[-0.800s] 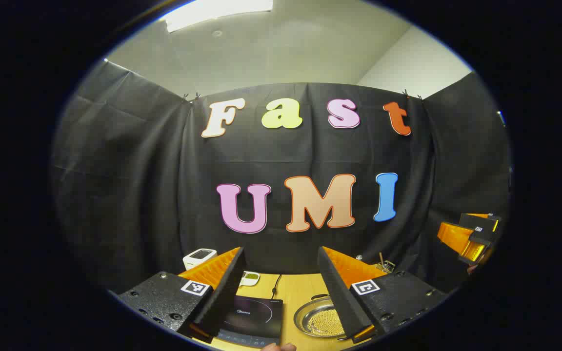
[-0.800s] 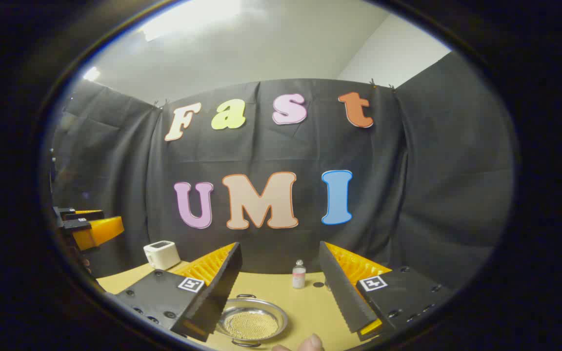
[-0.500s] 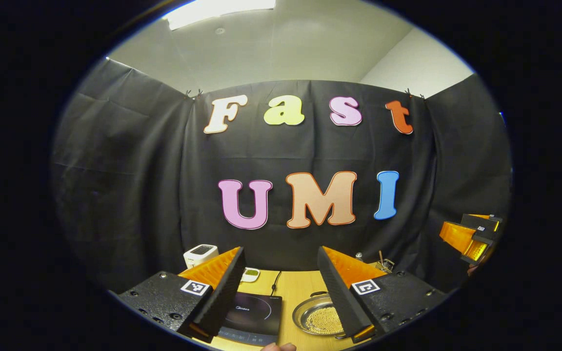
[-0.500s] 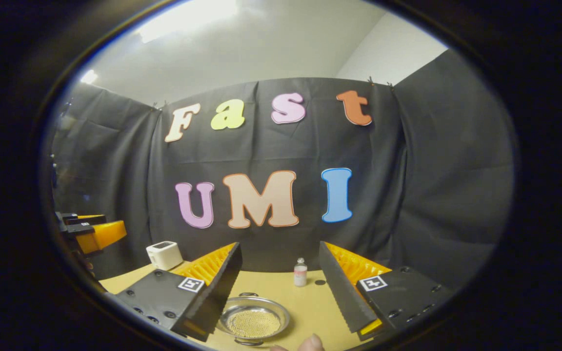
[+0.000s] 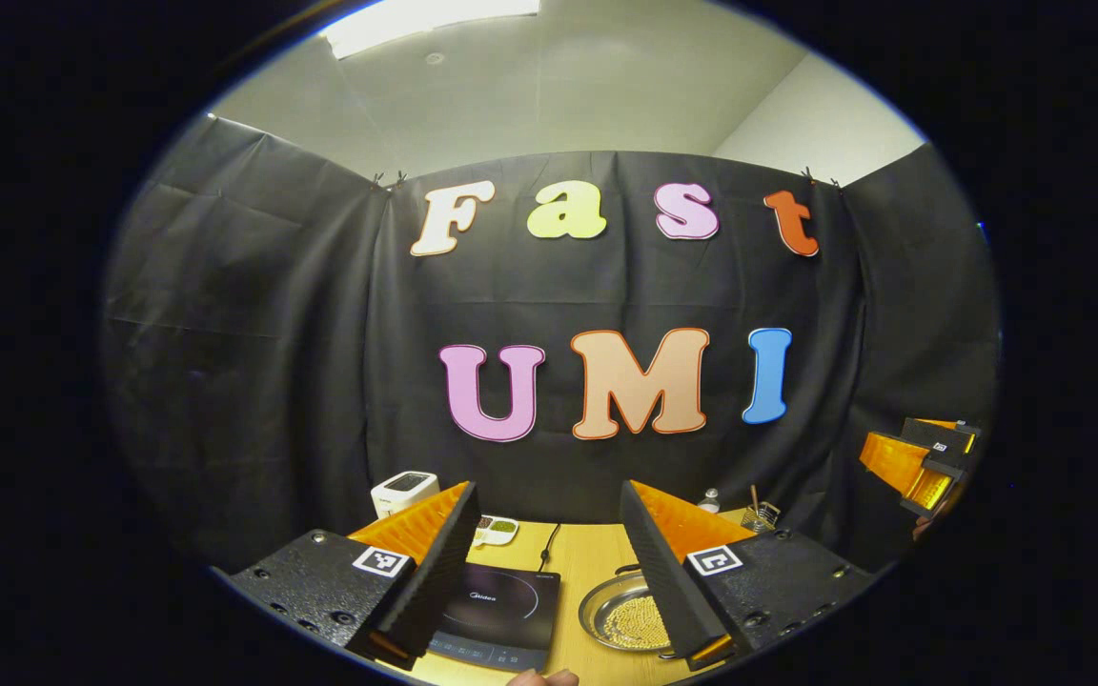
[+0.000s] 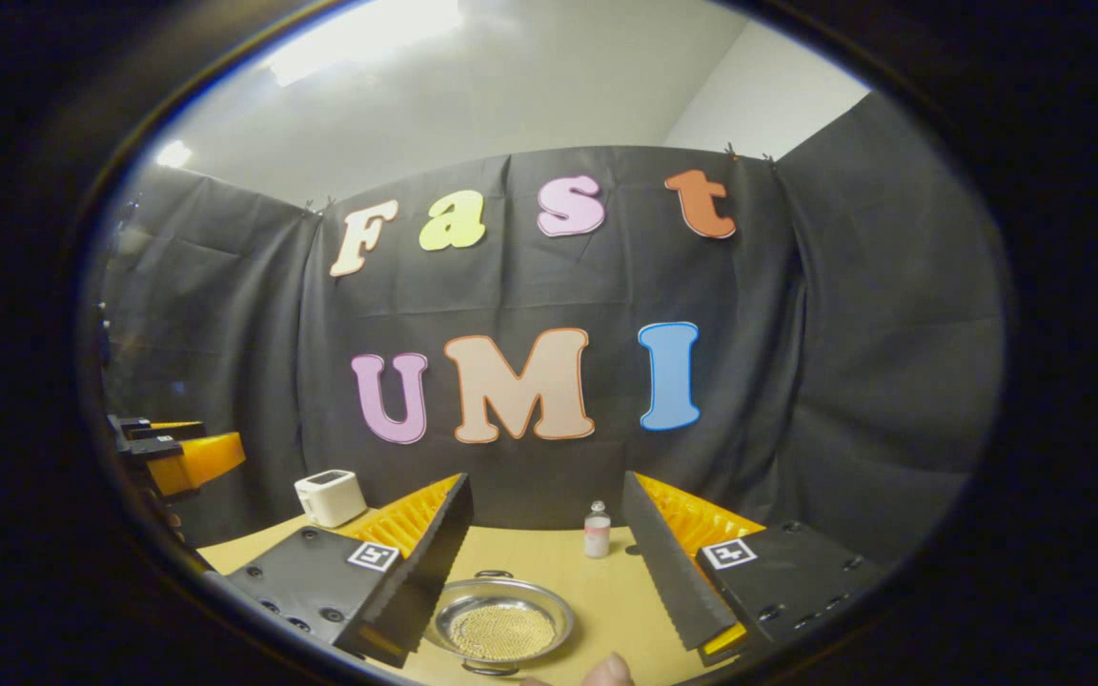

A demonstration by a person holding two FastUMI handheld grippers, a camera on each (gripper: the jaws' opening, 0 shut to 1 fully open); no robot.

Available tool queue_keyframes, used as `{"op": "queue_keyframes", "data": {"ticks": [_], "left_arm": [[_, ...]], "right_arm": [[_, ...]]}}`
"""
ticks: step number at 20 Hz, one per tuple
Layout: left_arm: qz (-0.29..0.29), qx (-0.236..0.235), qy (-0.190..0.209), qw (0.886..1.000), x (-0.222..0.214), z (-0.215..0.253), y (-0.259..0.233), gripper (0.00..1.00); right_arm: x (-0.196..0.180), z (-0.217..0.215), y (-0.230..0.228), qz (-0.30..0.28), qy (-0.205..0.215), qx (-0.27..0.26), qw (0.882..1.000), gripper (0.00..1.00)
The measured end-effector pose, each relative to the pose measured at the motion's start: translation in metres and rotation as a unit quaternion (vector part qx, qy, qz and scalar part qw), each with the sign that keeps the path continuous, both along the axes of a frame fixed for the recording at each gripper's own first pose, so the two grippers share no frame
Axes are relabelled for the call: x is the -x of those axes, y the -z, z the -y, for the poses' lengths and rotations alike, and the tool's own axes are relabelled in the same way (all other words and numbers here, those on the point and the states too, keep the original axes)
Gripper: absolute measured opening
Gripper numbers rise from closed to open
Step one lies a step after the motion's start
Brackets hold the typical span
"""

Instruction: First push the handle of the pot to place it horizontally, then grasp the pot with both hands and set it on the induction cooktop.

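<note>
- Across the pale wooden bench (image 6: 597, 595), the task's things sit low in both views, below the raised tools.
- Black flat square induction cooktop (image 5: 497, 615): in the left gripper view it lies on the bench between the left hand-held gripper's fingers, toward the left one, with the pot just to its right.
- Shallow round steel pot (image 6: 499, 624) with a perforated bottom: in the right gripper view it rests on the bench ahead of and below the right hand-held gripper (image 6: 543, 562), toward its left finger. It is not yet on the cooktop.
- Pot handles: one small loop shows at the far rim (image 6: 494, 575) and another at the near rim, so the handle axis appears to run away from the camera, not across it. By my reading the push to turn it crosswise is still to come.
- Nearer tool: the right hand-held gripper looks more squarely placed over the pot; the left hand-held gripper (image 5: 545, 572) sees it partly behind its right finger.
- Pose: both tools are held above the bench, pointing forward at the booth wall, level, touching nothing.
- Both hand-held grippers have their fingers spread wide apart, with nothing between them.
- Small white appliance (image 6: 331, 496) and small bottle (image 6: 597, 533) stand at the back, well apart from the pot.
</note>
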State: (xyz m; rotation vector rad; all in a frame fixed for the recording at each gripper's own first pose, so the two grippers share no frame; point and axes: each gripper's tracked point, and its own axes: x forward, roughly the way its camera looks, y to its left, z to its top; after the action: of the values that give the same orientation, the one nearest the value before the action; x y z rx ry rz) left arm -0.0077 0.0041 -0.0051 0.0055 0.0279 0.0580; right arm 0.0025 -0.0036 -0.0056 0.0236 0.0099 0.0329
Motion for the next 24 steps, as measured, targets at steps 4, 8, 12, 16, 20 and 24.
{"op": "queue_keyframes", "data": {"ticks": [4, 8, 12, 16, 20, 24], "left_arm": [[-0.002, -0.010, -0.003, 1.000, 0.003, 0.002, 0.000, 0.90], [-0.012, -0.010, -0.019, 1.000, 0.007, -0.007, 0.009, 0.90], [-0.020, 0.001, -0.025, 0.999, 0.005, -0.021, 0.020, 0.90], [-0.019, 0.006, -0.021, 1.000, -0.015, -0.047, 0.027, 0.90], [-0.034, 0.025, -0.008, 0.999, -0.032, -0.070, 0.048, 0.89], [-0.041, 0.037, 0.008, 0.998, -0.055, -0.093, 0.062, 0.90]], "right_arm": [[-0.004, 0.001, 0.012, -0.010, -0.007, -0.004, 1.000, 0.97], [-0.009, -0.006, 0.030, -0.031, -0.020, -0.008, 0.999, 0.86], [-0.013, -0.024, 0.051, -0.056, -0.032, -0.005, 0.998, 0.66], [-0.029, -0.060, 0.088, -0.106, -0.042, -0.021, 0.993, 0.34], [-0.035, -0.098, 0.133, -0.180, -0.046, -0.036, 0.982, 0.34], [-0.054, -0.120, 0.165, -0.221, -0.029, -0.071, 0.972, 0.06]]}}
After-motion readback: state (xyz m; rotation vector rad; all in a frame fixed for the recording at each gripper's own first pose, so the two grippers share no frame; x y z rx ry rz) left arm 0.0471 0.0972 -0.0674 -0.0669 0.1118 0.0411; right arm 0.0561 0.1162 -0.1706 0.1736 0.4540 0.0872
